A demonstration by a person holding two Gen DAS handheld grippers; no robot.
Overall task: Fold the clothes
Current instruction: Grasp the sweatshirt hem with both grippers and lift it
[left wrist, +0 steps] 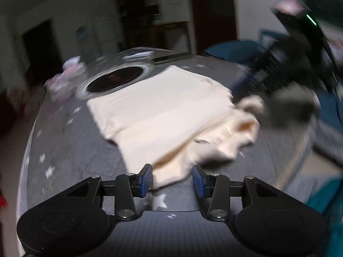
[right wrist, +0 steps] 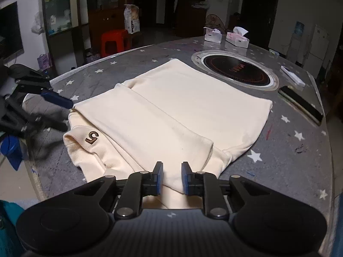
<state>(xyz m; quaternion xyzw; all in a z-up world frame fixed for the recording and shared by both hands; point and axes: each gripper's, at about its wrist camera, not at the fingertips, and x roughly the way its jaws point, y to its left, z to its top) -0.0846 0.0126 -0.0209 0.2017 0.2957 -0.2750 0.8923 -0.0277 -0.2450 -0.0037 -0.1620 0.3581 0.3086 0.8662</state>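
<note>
cream garment (right wrist: 171, 111) folded, long axis diagonal; both hand-held grippers (right wrist: 170, 178) parted, gripping nothing.

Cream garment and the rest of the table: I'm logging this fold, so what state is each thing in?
Cream cotton garment: partly folded, flat.
Left tool: open, over garment corner.
Right tool: open, fabric between its pads.
Two white tissue boxes: tissues sticking out.
Round black inset hob: unlit.

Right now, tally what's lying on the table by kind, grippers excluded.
Cream garment: 1
Tissue boxes: 2
Built-in round cooktop: 1
White remote-like bar: 1
Black flat bar: 1
Total: 6
</note>
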